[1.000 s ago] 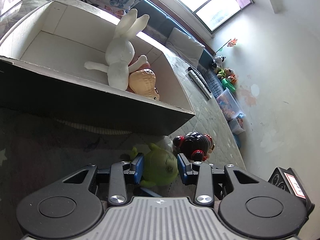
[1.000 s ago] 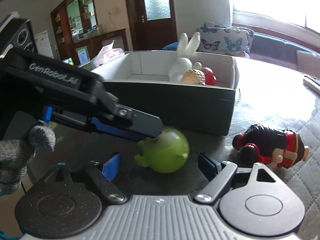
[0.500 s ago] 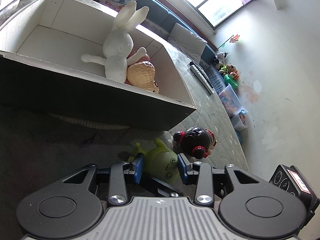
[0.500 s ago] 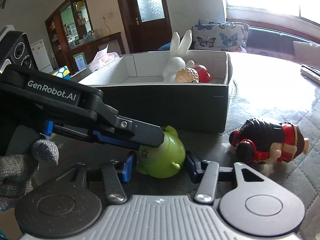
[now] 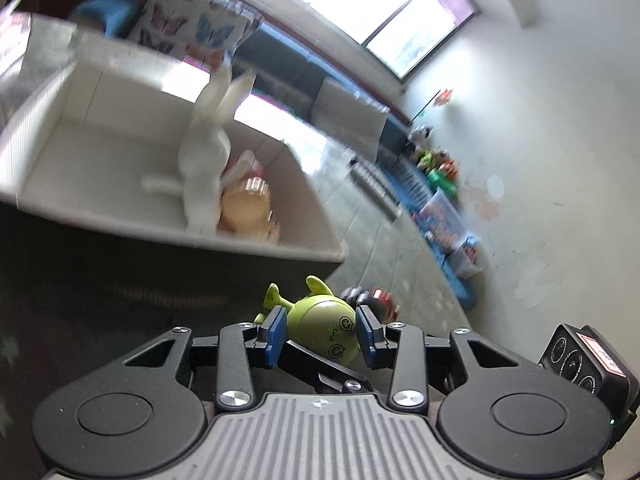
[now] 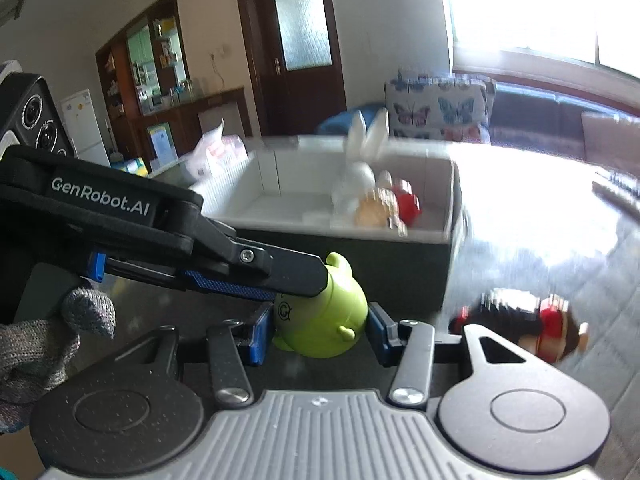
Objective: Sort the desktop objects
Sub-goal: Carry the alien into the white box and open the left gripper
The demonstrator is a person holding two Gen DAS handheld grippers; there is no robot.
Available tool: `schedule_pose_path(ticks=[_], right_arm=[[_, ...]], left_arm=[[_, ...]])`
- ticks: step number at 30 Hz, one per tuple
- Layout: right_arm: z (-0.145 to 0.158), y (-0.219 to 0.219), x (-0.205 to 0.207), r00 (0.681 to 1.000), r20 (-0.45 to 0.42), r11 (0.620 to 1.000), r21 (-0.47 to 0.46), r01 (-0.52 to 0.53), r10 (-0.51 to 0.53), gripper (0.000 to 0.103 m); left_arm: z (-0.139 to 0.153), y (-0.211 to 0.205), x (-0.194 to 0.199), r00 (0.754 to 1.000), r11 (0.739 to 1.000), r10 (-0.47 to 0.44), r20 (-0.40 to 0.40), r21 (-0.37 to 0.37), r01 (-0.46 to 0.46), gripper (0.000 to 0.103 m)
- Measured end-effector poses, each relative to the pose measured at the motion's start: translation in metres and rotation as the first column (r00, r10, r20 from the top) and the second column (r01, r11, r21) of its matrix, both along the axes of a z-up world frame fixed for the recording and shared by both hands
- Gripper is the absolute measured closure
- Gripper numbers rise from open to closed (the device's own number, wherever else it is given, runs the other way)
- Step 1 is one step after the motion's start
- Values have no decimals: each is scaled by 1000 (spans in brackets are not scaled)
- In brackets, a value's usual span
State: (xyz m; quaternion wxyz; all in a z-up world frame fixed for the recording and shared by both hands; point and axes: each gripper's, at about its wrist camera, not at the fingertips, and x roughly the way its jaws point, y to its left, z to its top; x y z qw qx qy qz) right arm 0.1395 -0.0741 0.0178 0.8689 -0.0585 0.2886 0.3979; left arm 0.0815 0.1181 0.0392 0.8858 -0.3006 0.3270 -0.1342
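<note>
Box (image 5: 120, 224) holds white rabbit (image 5: 204, 160), peanut toy (image 5: 248, 204), red toy (image 6: 408, 206)

The alien toy (image 6: 324, 320) sits between both grippers' jaws, the box (image 6: 360, 256) just behind it with the rabbit (image 6: 356, 184) inside, the doll (image 6: 524, 328) lying to its right on the counter (image 6: 560, 240).

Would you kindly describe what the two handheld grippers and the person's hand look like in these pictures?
Both the left gripper and right gripper have matte black linkage arms with silver screws, blue textured finger pads, round black discs and a ribbed grey housing. Seen from the right wrist camera, the left gripper's body carries white "GenRobot.AI" lettering and a black module with round lenses. The hand holding it wears a grey knitted glove.
</note>
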Motion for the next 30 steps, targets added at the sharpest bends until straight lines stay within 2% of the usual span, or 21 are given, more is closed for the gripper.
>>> schedule_pose_path(ticks=[5,8,13,19,24,30], right_arm=[[25,24,19,998,59,999,6,-35,35,54],[33,46,38,996,69,998,2,-62,62,54],[34,81,70,994,44,994,-24,-104,105,54],[21,113,102,990,-44,990,-51,-134,132,54],[2,128,116,983,-126,983,-105,-150,137,54],[-7,134,119,979,-146,972,-169,-164,140,54]], left_arm=[[24,18,11,997,999,41,66,15,-42,63],[30,36,25,994,997,74,77,13,-75,62],[27,68,52,990,992,130,46,-4,-130,62],[8,97,77,985,985,170,-19,-26,-170,62],[-13,107,91,981,984,169,-93,-40,-173,62],[-25,106,99,979,986,153,-132,-52,-161,61]])
